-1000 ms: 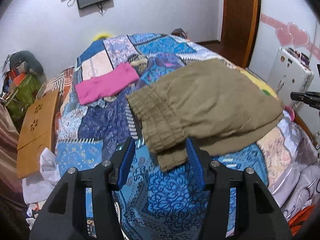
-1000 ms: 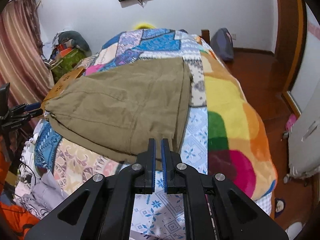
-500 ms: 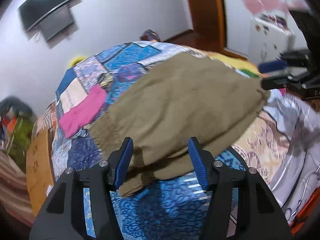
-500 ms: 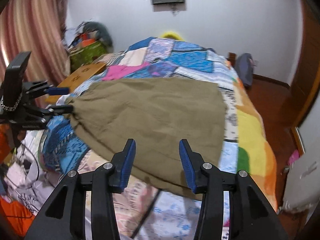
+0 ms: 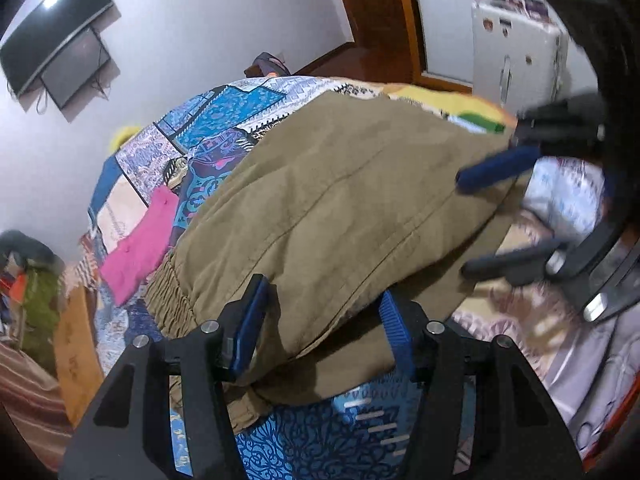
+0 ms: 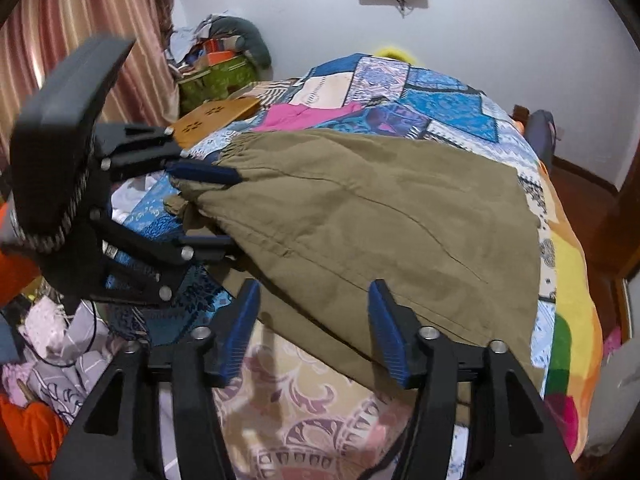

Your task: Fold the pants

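Olive pants [image 6: 384, 216] lie folded flat, elastic waist bunched — left gripper [image 5: 324, 324] agape, right gripper [image 6: 316, 328] opening around the edge

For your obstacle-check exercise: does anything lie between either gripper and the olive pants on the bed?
Nothing visible does. The left gripper straddles the olive pants at the waistband end; the right gripper, jaws opening, has the pants' near edge between its fingers.
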A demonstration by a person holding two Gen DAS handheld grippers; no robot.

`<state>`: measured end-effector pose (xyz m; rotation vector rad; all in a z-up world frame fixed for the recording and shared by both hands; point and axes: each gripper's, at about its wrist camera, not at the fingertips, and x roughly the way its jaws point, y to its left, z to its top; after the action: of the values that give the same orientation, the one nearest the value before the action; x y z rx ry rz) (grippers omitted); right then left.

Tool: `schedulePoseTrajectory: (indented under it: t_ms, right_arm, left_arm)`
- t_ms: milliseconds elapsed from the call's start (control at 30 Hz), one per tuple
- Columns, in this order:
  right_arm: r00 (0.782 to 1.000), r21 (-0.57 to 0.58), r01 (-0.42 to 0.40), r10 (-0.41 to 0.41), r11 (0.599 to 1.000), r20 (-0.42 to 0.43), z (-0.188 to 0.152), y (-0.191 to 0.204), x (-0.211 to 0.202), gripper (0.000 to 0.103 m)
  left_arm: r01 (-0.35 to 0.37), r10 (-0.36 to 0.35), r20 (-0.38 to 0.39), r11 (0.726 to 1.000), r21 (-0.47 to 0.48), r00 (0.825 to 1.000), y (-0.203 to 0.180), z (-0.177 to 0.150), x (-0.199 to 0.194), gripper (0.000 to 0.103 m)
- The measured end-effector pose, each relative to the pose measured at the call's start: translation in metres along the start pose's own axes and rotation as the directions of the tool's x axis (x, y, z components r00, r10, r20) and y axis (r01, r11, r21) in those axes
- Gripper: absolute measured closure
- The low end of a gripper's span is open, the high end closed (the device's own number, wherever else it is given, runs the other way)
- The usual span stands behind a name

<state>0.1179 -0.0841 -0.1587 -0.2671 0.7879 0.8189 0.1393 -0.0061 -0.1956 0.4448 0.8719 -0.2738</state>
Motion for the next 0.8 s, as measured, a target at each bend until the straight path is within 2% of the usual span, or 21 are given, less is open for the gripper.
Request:
schedulePoseTrajectory:
  t_ms: [100,167,233,300,333,400,500,567,667,800]
  right_arm:
    - [0.999,-0.053,0.046,-0.046,0.998,-0.004,0.000,0.007,0.008,0.049]
    - [0.995,-0.082,0.098,-0.098,0.992,0.009,0.000,0.009,0.013,0.049]
    - [0.993,-0.097,0.117,-0.116,0.988,0.015,0.000,0.007,0.015,0.050]
    - [0.992,-0.104,0.130,-0.128,0.986,0.020,0.001,0.006,0.016,0.068]
    - [0.993,-0.097,0.117,-0.115,0.988,0.023,0.001,0.005,0.014,0.072]
    - [0.994,-0.085,0.103,-0.100,0.991,0.037,0.002,0.003,0.008,0.088]
    - [0.995,-0.091,0.094,-0.091,0.991,0.044,0.003,0.007,0.002,0.091]
    - [0.996,-0.088,0.078,-0.074,0.993,0.040,0.002,0.009,-0.003,0.093]
    - [0.997,-0.086,0.065,-0.062,0.994,0.037,-0.001,0.010,-0.008,0.093]
    - [0.999,-0.065,0.040,-0.038,0.997,0.021,-0.008,0.010,-0.014,0.093]
  left_arm:
    - [0.032,-0.032,0.008,0.999,-0.038,0.999,0.007,0.005,-0.004,0.047]
    - [0.039,-0.039,0.009,0.998,-0.044,0.999,0.007,0.006,-0.005,0.047]
    - [0.043,-0.042,0.009,0.998,-0.042,0.999,0.005,0.006,-0.005,0.047]
    - [0.053,-0.053,0.007,0.998,-0.038,0.999,0.001,0.003,-0.005,0.047]
    - [0.059,-0.058,0.006,0.998,-0.034,0.998,-0.002,0.002,-0.004,0.047]
    - [0.059,-0.060,-0.002,0.998,-0.026,0.998,-0.007,-0.001,-0.003,0.047]
    - [0.025,-0.025,-0.007,1.000,-0.012,1.000,-0.014,-0.004,0.000,0.053]
    - [0.010,-0.011,-0.011,1.000,-0.018,1.000,-0.015,-0.005,0.001,0.070]
    - [0.044,-0.043,0.002,0.998,-0.051,0.999,-0.011,-0.006,-0.004,0.075]
    - [0.083,-0.082,0.016,0.995,-0.055,0.996,-0.014,-0.011,-0.011,0.076]
